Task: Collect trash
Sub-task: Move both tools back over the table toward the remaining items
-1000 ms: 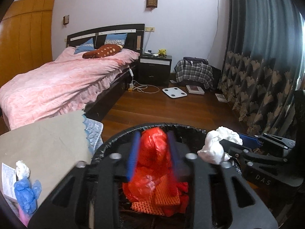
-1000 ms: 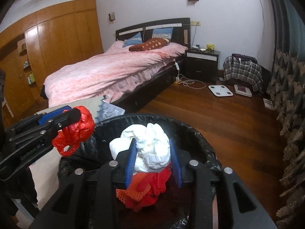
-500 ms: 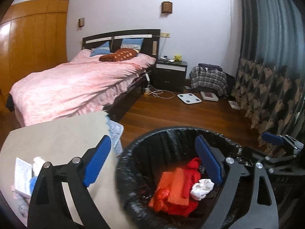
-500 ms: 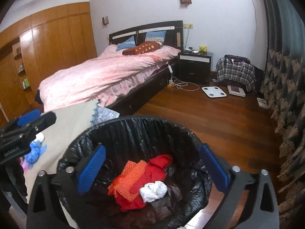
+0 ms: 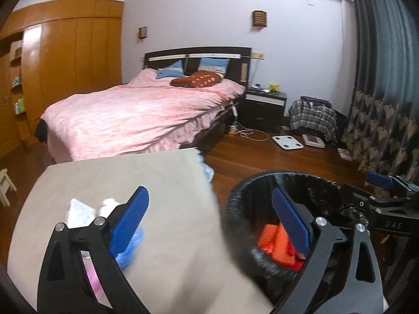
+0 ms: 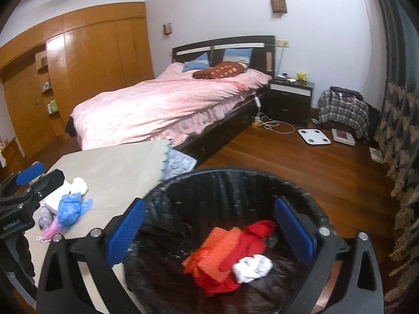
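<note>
My right tool (image 6: 209,231) gapes wide and empty over the black-lined bin (image 6: 235,183) — red and white trash (image 6: 230,251) lies inside. My left tool (image 5: 209,222), jaws still spreading and empty, straddles the worktop (image 5: 162,178) edge and the bin's rim, beside blue trash (image 5: 131,248).

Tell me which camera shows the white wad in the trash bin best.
The right wrist view: the white wad lies unobstructed in the trash bin, beside red and orange trash. The left wrist view shows only some orange and red trash; the wad is not visible there.
</note>
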Motion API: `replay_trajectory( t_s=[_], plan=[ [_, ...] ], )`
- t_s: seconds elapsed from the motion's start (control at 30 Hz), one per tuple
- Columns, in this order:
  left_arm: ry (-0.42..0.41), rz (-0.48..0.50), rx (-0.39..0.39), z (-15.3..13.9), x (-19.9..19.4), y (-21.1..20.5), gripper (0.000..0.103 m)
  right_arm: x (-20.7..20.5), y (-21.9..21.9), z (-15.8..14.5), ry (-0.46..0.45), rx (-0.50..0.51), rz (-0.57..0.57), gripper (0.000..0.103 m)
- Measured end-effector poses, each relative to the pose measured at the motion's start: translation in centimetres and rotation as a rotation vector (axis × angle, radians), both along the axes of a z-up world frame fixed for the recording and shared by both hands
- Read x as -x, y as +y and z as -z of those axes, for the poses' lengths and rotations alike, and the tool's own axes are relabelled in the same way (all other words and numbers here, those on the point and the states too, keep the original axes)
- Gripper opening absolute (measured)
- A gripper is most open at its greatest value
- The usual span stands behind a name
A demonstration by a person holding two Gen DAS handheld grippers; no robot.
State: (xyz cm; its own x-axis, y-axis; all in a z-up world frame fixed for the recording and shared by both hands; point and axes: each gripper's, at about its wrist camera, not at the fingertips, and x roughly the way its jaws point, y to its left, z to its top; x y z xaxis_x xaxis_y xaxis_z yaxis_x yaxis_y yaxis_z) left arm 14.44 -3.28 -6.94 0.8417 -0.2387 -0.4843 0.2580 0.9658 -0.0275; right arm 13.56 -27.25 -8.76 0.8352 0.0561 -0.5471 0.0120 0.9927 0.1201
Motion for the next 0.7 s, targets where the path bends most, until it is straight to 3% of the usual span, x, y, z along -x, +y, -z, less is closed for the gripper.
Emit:
replay_trajectory(
  t_s=[0.43,0.7],
  plan=[
    [-0.014,-0.187,-0.064,0.7,1.1,9.2,0.093,-2.2,8.9,1.0,0.005,-0.012,-0.135,0.097],
    [0.031,-0.283,-0.096,3.0,1.2,14.6,0.093,-3.5,13.9,2.2,0.012,-0.007,-0.218,0.097]
  ],
)
